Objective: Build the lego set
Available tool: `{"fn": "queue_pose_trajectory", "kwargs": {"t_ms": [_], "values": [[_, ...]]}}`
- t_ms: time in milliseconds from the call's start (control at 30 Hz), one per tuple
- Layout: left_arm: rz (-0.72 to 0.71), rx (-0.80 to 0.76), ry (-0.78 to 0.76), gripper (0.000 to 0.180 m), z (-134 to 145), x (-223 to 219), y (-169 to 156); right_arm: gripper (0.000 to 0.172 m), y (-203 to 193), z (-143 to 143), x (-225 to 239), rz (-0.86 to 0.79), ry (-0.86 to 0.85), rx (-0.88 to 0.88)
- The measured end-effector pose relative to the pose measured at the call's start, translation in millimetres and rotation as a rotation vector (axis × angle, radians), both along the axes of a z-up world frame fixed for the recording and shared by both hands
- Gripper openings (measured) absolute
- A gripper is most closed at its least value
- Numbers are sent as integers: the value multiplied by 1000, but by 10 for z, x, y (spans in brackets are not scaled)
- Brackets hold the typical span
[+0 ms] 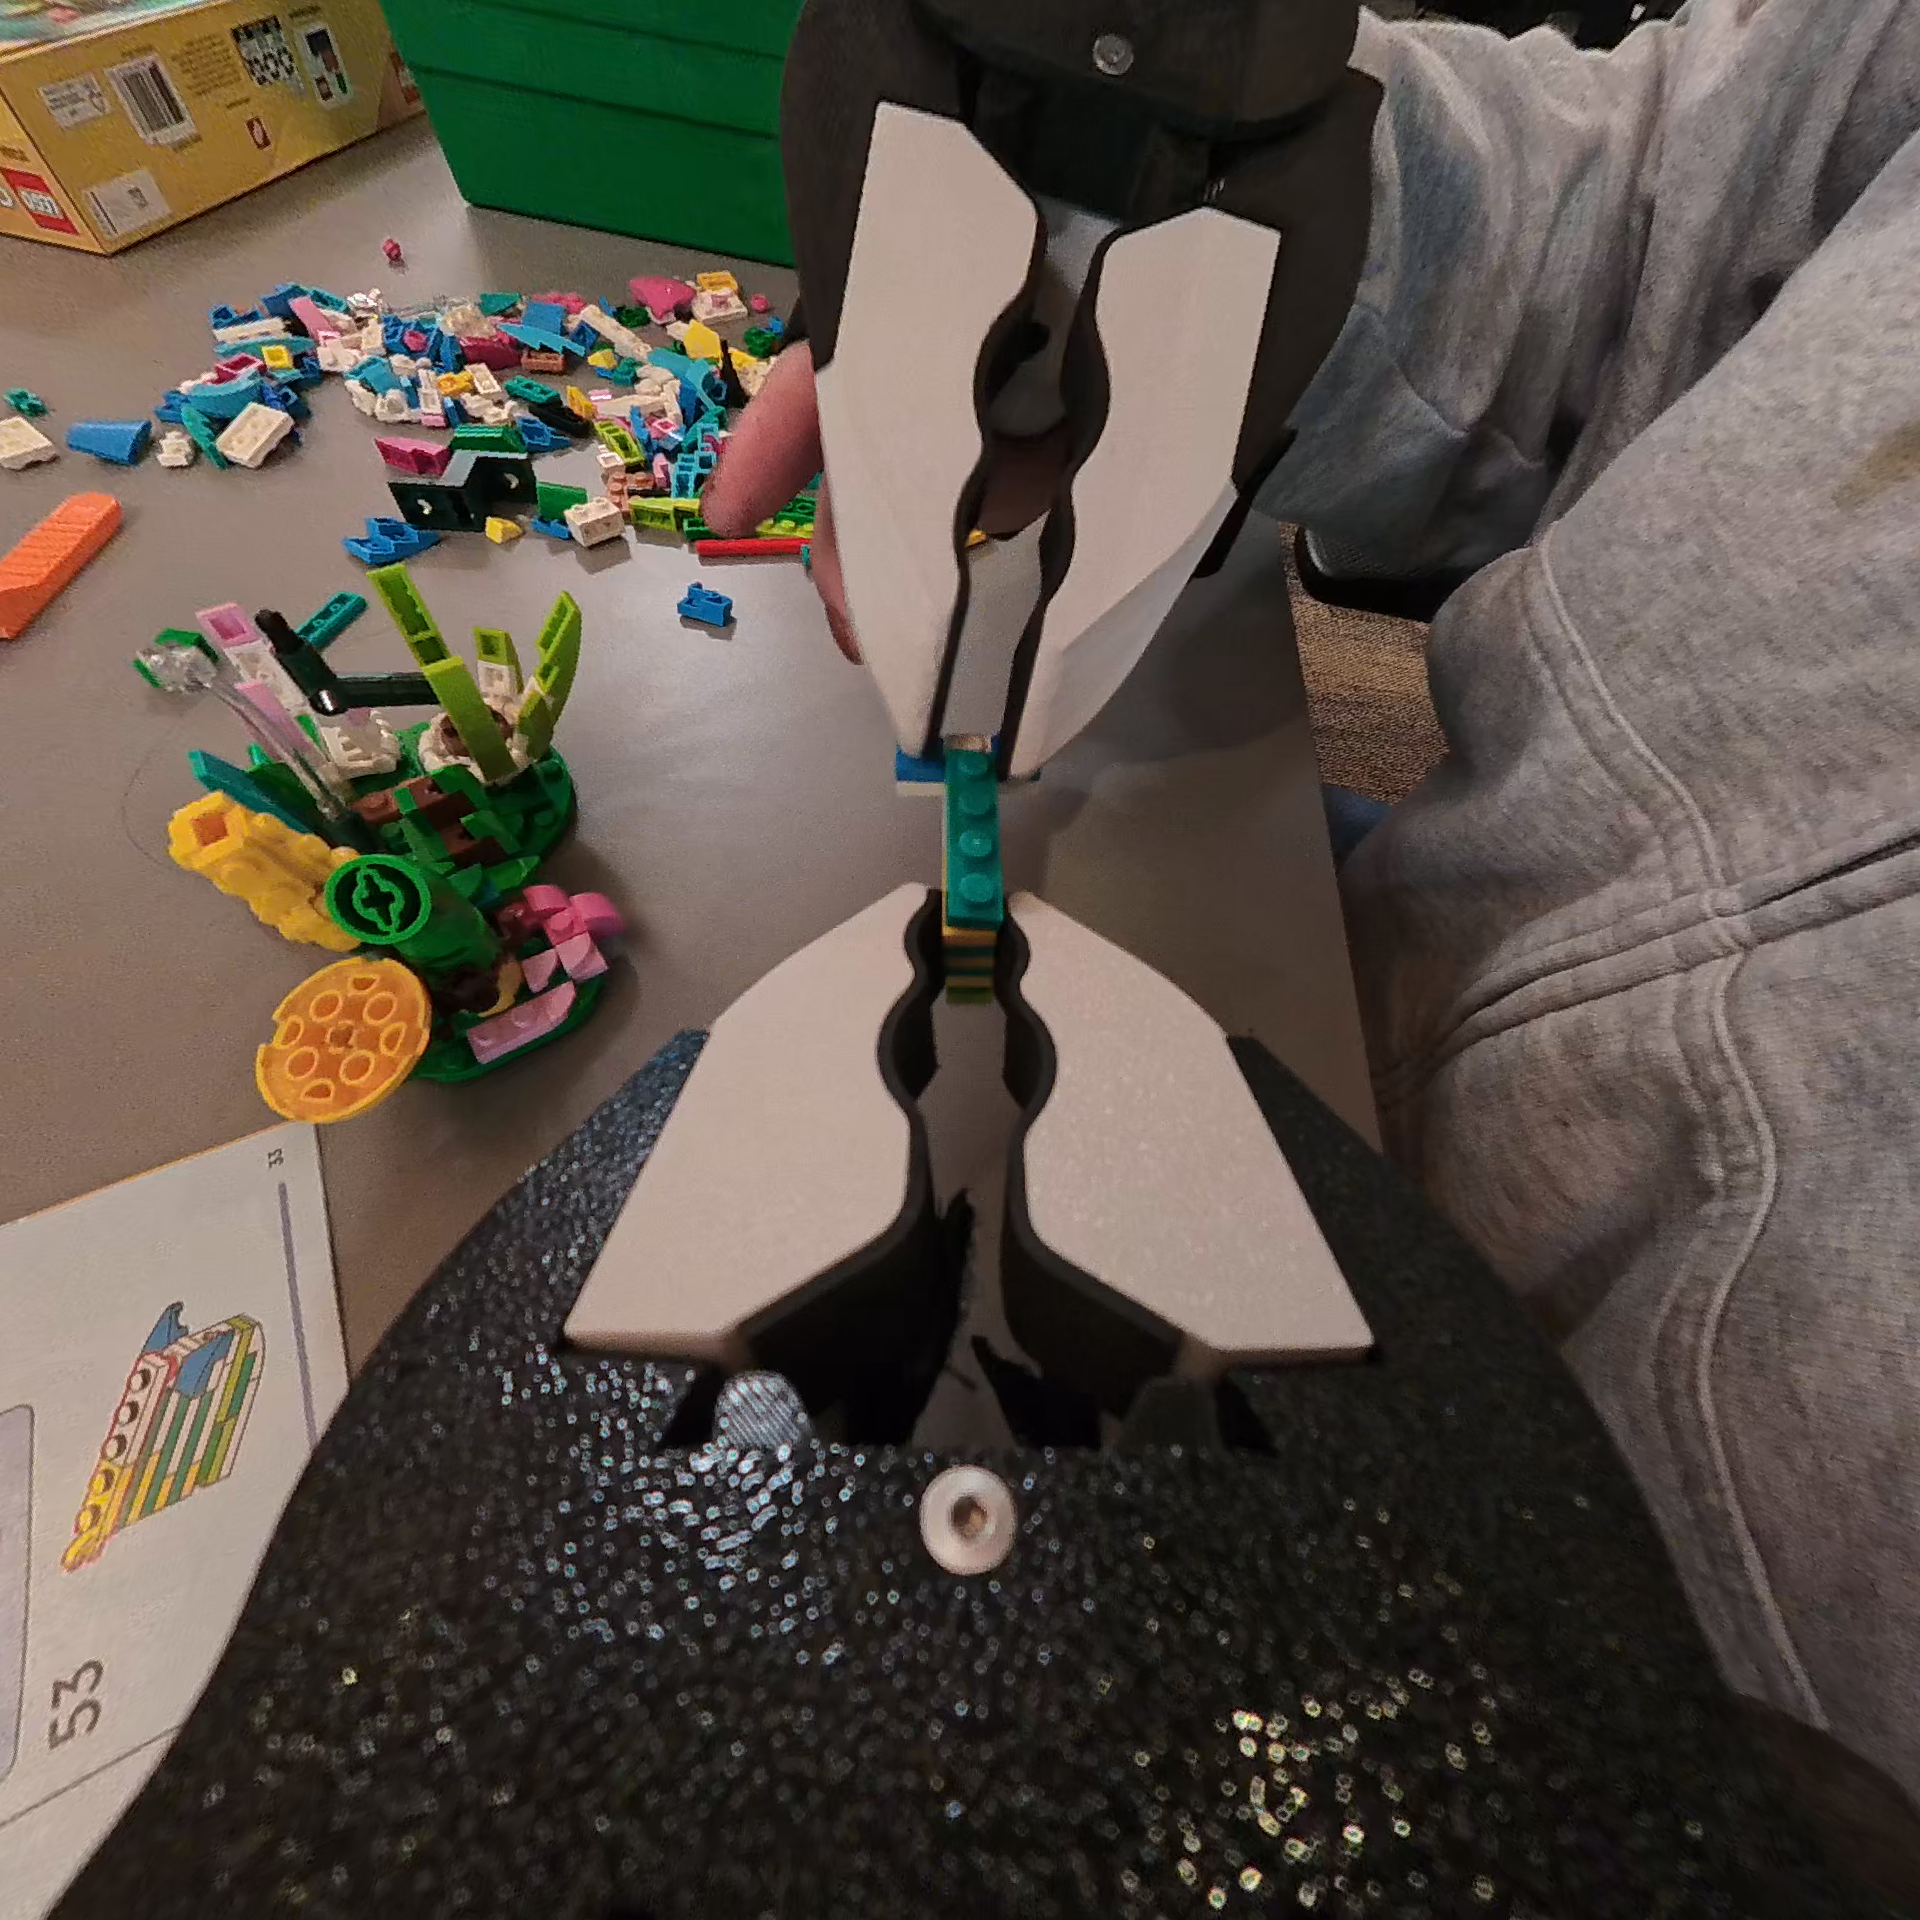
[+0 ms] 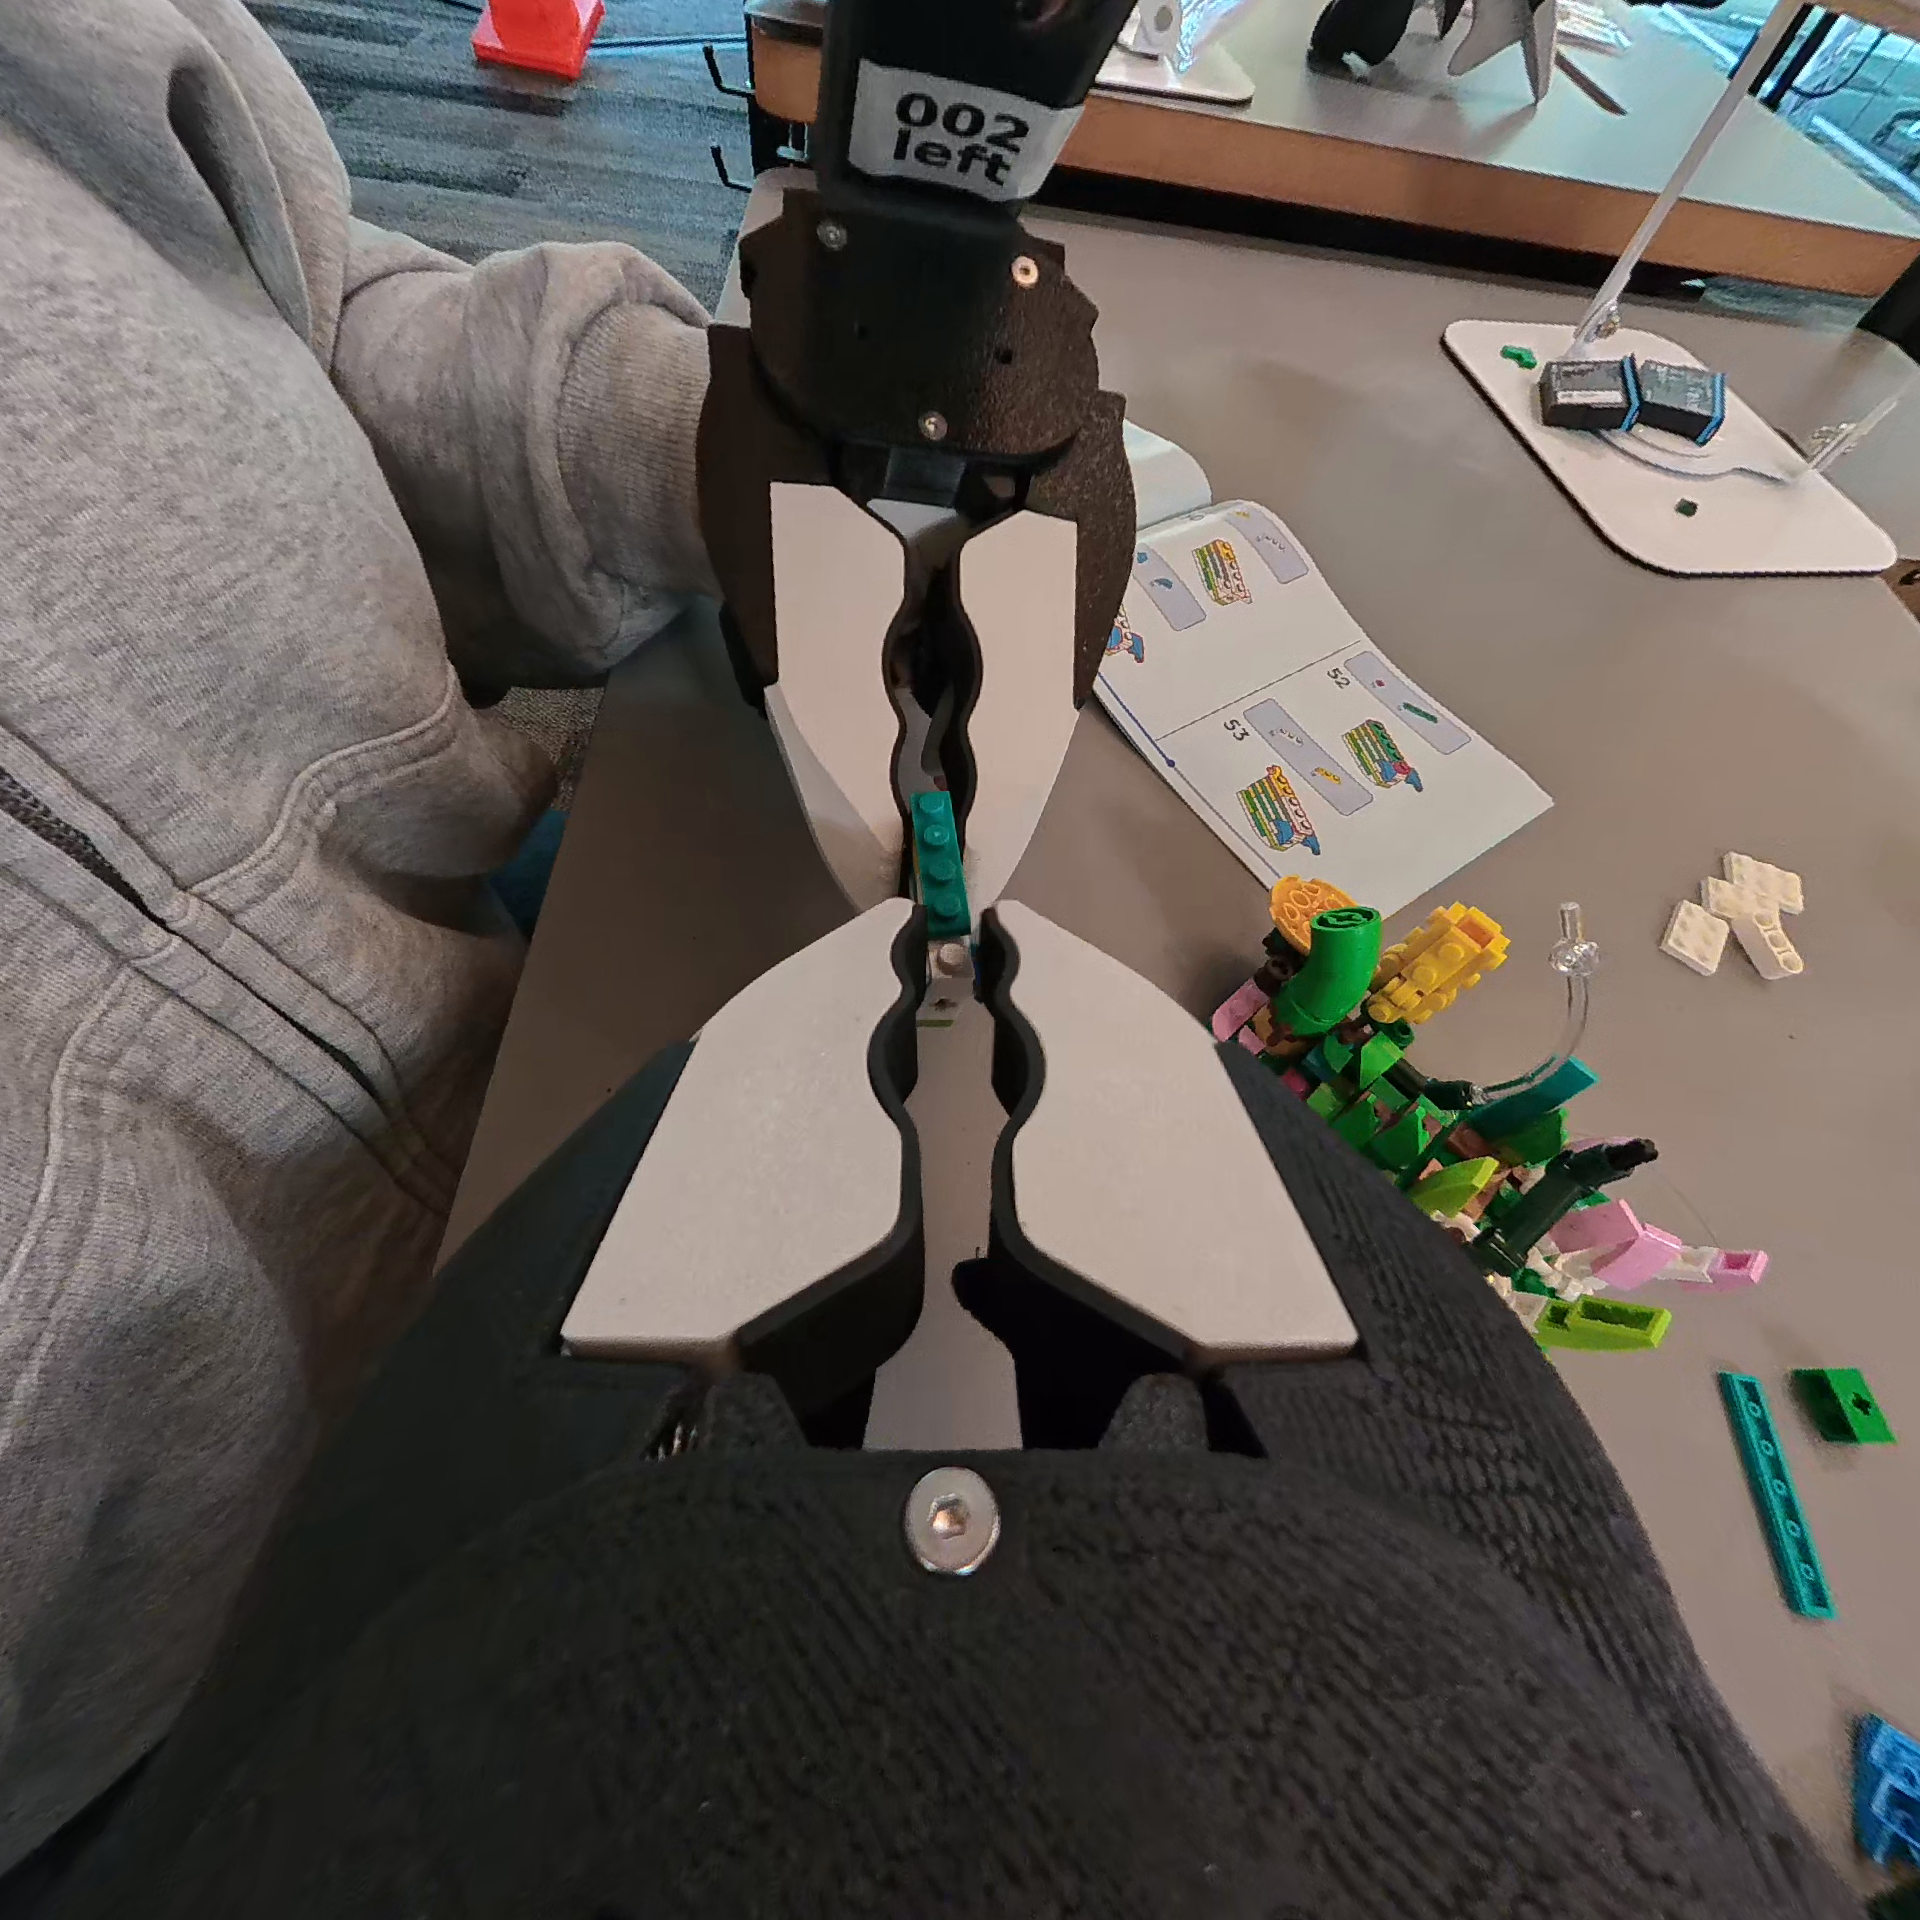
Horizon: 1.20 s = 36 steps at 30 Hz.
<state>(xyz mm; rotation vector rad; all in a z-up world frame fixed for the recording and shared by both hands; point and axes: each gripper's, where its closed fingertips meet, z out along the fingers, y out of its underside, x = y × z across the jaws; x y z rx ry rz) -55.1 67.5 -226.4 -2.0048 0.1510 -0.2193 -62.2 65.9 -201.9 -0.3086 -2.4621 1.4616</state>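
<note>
Both grippers pinch one small striped brick stack topped by a teal 1x4 plate (image 1: 974, 831) at frame centre, left gripper (image 1: 971, 940) on near end, right gripper (image 1: 971, 753) on far end, long axis running between them

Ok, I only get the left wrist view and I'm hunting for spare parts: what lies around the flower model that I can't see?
Observer: A long teal plate lies flat on the table, beside a small green piece.
Operator: Any white bricks on that side?
Observer: Yes, a few loose white bricks lie just past the flower model.
Operator: Anything farther off?
Observer: A white base plate with two dark boxes on it.
</note>
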Motion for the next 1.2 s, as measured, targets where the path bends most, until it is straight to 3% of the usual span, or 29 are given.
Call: {"fn": "queue_pose_trajectory", "kwargs": {"t_ms": [333,500,667,867,1200], "values": [[14,6,3,8,16,-31,-18,30,98,96,-32,-52,36,-83],[49,25,-15,8,88,-104,-47,37,219,-3,-15,-107,-42,-174],[107,51,-76,8,198,-173,-50,32,97,-50,9,-157,-144,-384],[131,96,-112,8,357,-192,-72,25,11,172,-83,-245,-124,-611],[124,145,-104,8,777,-95,-58,20,-77,555,-31,-197,-148,-983]]}}
